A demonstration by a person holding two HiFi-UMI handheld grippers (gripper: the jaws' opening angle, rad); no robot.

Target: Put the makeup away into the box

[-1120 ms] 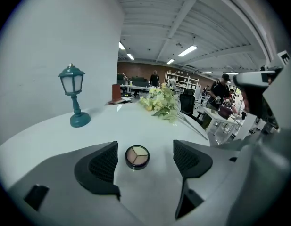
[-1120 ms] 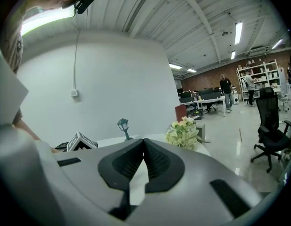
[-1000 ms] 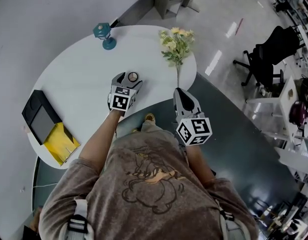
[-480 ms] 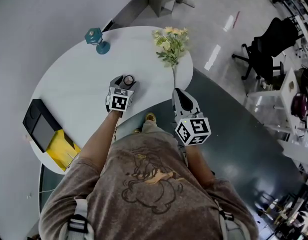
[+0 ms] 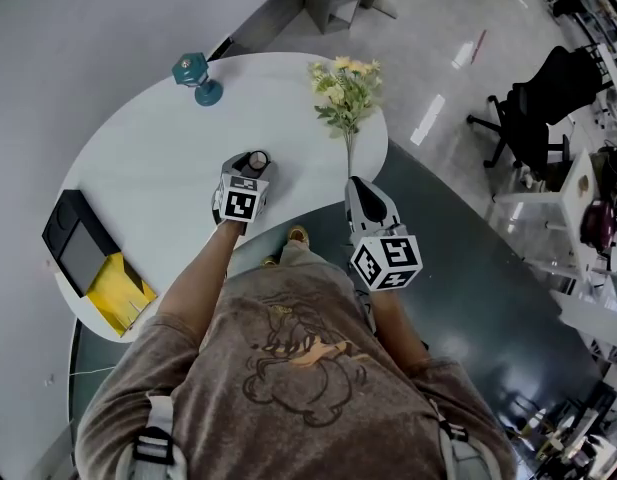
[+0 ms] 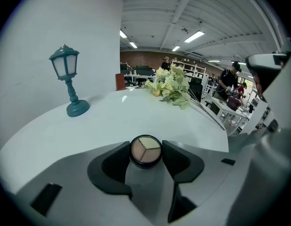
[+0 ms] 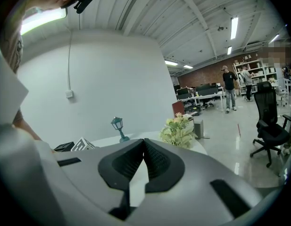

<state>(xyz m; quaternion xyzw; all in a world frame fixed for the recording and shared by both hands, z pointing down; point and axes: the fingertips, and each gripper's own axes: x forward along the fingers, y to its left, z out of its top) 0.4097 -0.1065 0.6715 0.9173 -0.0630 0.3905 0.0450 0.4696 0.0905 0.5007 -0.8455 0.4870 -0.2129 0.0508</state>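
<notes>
compact (image 6: 145, 150) flat on table (image 5: 158, 138), near front edge, between left gripper (image 5: 254, 161) jaws; jaws just been closing, now touching its sides. right gripper (image 7: 144, 144) jaws together, empty, off table edge. box (image 5: 76, 253) at table's left end, well apart. lamp (image 5: 195, 73), flowers (image 5: 345, 90) at far side.

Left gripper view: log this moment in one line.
left gripper: jaws just closing, gripping makeup compact | right gripper: shut, empty | black box: far left on table
</notes>
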